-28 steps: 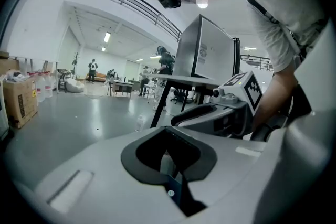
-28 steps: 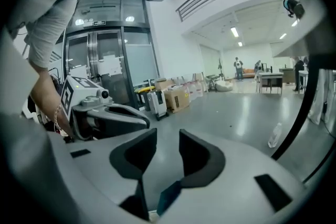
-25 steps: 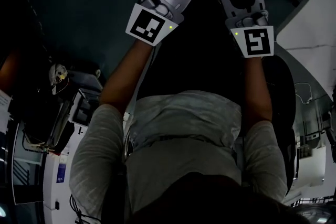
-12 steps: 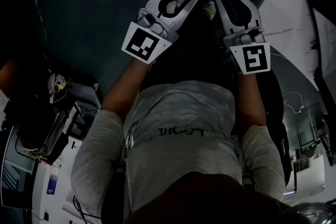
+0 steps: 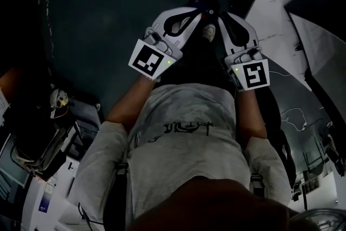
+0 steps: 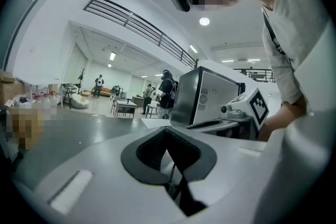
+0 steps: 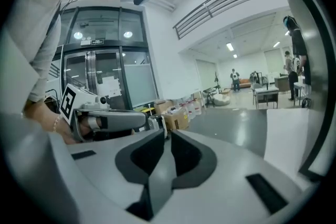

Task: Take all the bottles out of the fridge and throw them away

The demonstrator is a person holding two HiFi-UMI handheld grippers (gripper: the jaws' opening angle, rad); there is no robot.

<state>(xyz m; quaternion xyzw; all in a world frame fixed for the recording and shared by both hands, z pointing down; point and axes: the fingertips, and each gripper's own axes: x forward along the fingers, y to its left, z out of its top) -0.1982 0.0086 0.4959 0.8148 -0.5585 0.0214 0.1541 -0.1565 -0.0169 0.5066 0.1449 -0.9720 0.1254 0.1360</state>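
No bottle shows in any view. In the head view I see both grippers held side by side in front of the person's chest, over a dark floor. My left gripper has its jaws together, with nothing between them. My right gripper has just been closing its jaws; only a thin slit is left between the pads, and it holds nothing. Each gripper view catches the other gripper alongside: the right gripper and the left gripper. A grey box-like cabinet with a pale front stands behind.
White slanted panels lie to the right and a cart with gear to the left. Cardboard boxes stand by glass doors. Tables and several people are far off in the hall.
Both hands have come up together, closer to the head camera. The floor and white panels behind them have shifted in view. The right jaws have narrowed.
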